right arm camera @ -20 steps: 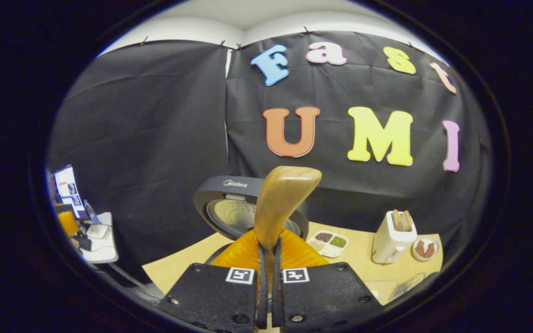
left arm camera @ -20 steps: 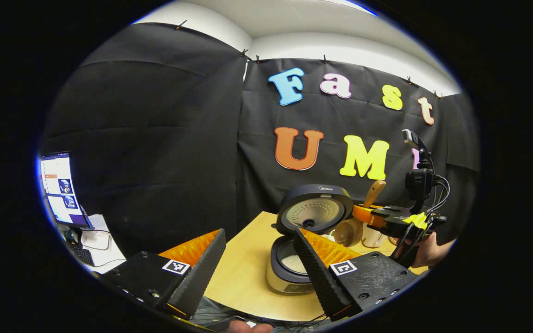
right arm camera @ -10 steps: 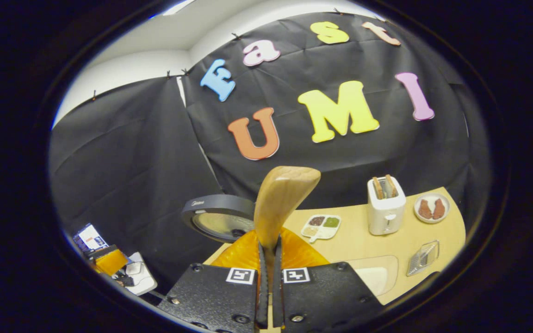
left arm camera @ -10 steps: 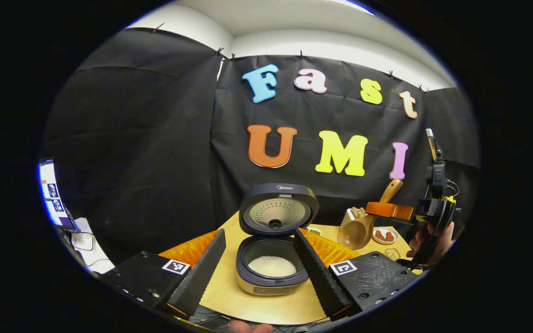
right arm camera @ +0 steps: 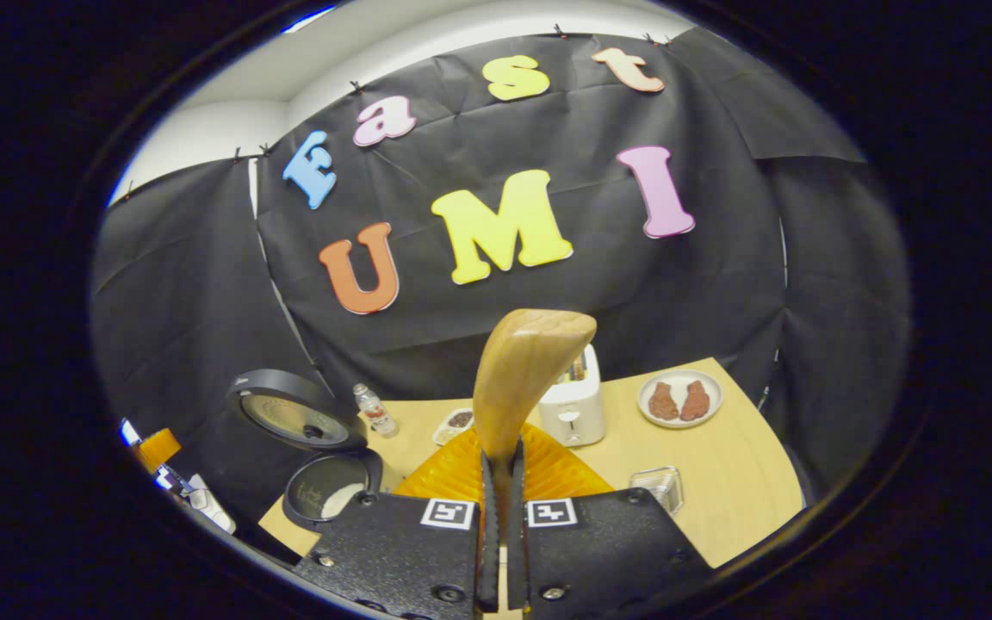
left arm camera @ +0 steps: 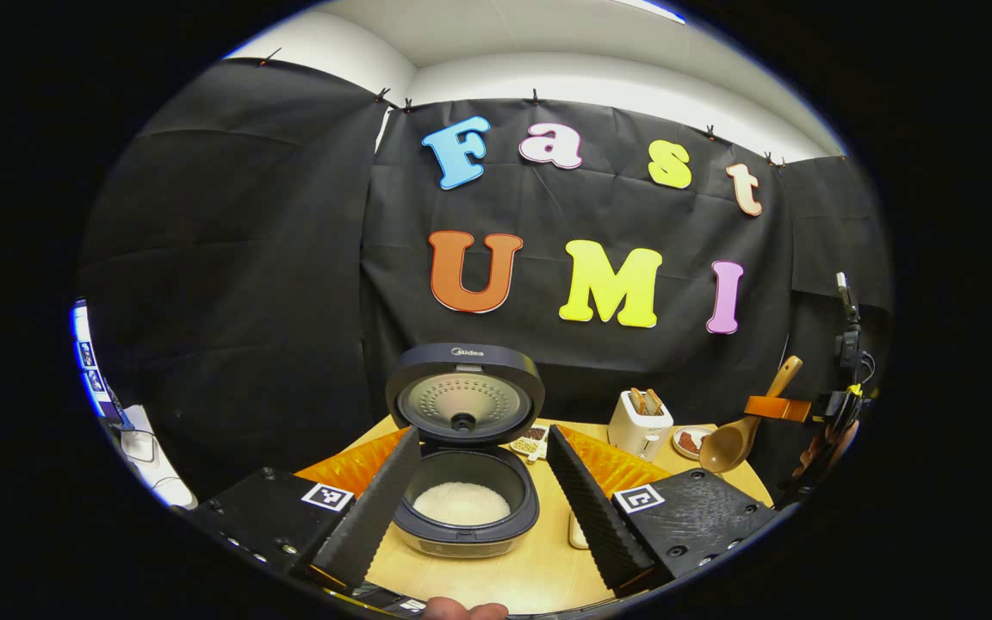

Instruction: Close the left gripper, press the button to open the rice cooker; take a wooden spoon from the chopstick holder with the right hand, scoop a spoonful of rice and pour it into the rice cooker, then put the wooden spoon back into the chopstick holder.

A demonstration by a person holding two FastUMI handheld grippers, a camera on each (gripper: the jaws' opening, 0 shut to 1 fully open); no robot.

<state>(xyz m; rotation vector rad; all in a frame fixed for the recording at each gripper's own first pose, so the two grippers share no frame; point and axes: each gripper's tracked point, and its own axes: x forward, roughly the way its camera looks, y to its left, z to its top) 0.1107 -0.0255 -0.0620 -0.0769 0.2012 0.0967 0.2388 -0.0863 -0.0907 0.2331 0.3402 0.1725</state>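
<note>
Up close in the left gripper view, the left gripper (left arm camera: 479,495) has its two fingers spread wide apart and holds nothing. Between those fingers you can see the rice cooker (left arm camera: 465,508) sitting on the wooden table (left arm camera: 513,573). Its lid (left arm camera: 464,396) stands up and open, and white rice (left arm camera: 461,502) lies in the pot. A small white thing stands on the table just beside the cooker, but it is too hidden to name.

Up close in the right gripper view, the right gripper (right arm camera: 501,482) is squeezed tight on the handle of the wooden spoon (right arm camera: 523,379). The handle end sticks up between the two fingers. In the left gripper view that same gripper is far off at the right edge, above the table, and the spoon's bowl hangs down at a slant on its left side. A hand (left arm camera: 823,448) holds that gripper.

Farther back on the table stand a white toaster (right arm camera: 575,405) with bread in it, a small divided dish of beans (right arm camera: 455,422), a little bottle (right arm camera: 373,410), a clear small box (right arm camera: 658,482) and a white plate (right arm camera: 679,398) with two brown pieces on it. The chopstick holder cannot be made out.
</note>
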